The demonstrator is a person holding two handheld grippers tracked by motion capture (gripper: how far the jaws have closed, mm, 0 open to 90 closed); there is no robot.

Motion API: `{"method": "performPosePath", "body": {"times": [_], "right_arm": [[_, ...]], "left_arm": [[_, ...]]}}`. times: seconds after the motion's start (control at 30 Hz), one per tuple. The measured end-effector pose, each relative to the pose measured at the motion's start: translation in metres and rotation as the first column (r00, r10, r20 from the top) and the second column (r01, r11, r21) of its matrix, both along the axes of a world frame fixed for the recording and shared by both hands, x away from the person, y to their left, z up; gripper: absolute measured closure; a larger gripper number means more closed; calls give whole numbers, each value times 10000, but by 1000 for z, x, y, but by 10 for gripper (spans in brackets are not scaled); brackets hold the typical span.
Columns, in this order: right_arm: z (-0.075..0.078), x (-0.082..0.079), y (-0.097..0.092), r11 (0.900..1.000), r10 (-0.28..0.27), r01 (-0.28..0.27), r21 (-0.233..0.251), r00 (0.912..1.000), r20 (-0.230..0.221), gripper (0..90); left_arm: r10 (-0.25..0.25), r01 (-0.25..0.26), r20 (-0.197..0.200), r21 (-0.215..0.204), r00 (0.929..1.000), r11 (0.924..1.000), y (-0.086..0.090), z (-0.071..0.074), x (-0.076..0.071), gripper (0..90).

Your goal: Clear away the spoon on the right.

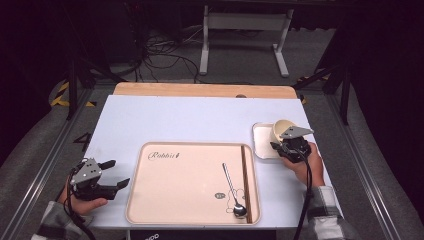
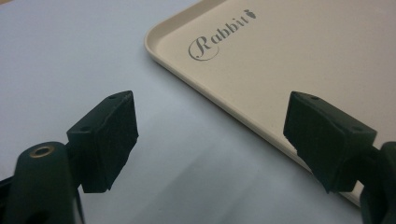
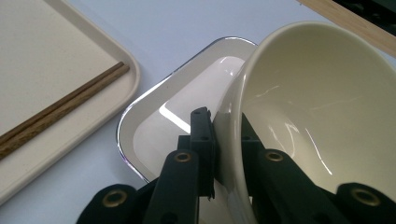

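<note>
My right gripper (image 1: 279,147) is shut on the rim of a cream bowl (image 1: 281,129), which is tilted on its side over a white square dish (image 1: 260,142) right of the tray. In the right gripper view the jaws (image 3: 226,140) pinch the bowl (image 3: 317,93) wall, one finger inside and one outside, above the dish (image 3: 177,107). My left gripper (image 1: 119,173) stands open beside the left edge of the beige tray (image 1: 185,185), with nothing between its pads (image 2: 116,135). On the tray lie a metal spoon (image 1: 232,190) and brown chopsticks (image 1: 246,175).
The tray (image 2: 289,60) carries the word "Rabbit" near its far left corner. A white sheet (image 1: 175,120) covers the table, with a wooden strip (image 1: 200,90) along the far edge. Rails run down both sides of the table.
</note>
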State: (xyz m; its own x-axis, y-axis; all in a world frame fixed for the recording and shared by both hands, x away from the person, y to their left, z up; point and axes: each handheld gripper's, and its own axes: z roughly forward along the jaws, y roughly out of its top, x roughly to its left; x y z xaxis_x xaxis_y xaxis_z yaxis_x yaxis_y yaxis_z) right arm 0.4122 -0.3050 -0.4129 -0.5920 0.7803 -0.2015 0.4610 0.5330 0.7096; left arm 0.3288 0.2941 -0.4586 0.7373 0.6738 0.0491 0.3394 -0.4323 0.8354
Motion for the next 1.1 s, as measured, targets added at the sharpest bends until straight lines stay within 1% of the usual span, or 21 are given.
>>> {"method": "performPosePath", "body": {"times": [0.17, 0.43, 0.57, 0.63, 0.7, 0.97, 1.1], "right_arm": [[2, -1, -1, 9999, -91, 88, 148, 9998, 188, 835], [5, -3, -5, 9996, -202, 194, 214, 9992, 355, 835], [8, -6, -5, 9992, -286, 270, 290, 9980, 561, 835], [9, -6, -6, 9991, -281, 263, 317, 9979, 585, 834], [12, -9, -7, 9985, -326, 294, 466, 9972, 676, 834], [17, -12, -11, 9968, -434, 372, 712, 9952, 881, 834], [20, -14, -13, 9959, -451, 370, 829, 9941, 986, 835]], "left_arm": [[-3, 3, -4, 37, 10000, 10000, 0, 0, 0, 184], [9, -9, 11, 29, 10000, 10000, 1, 0, 0, 184], [11, -11, 9, 46, 10000, 10000, 0, 0, 0, 184], [32, -32, -3, 28, 10000, 10000, 0, 0, 0, 184], [26, -26, -1, 12, 10000, 10000, 0, 0, 1, 184], [-23, 23, 55, 56, 10000, 10000, -1, 1, 1, 185], [2, -2, 47, -8, 10000, 10000, -1, 1, 1, 185]]}}
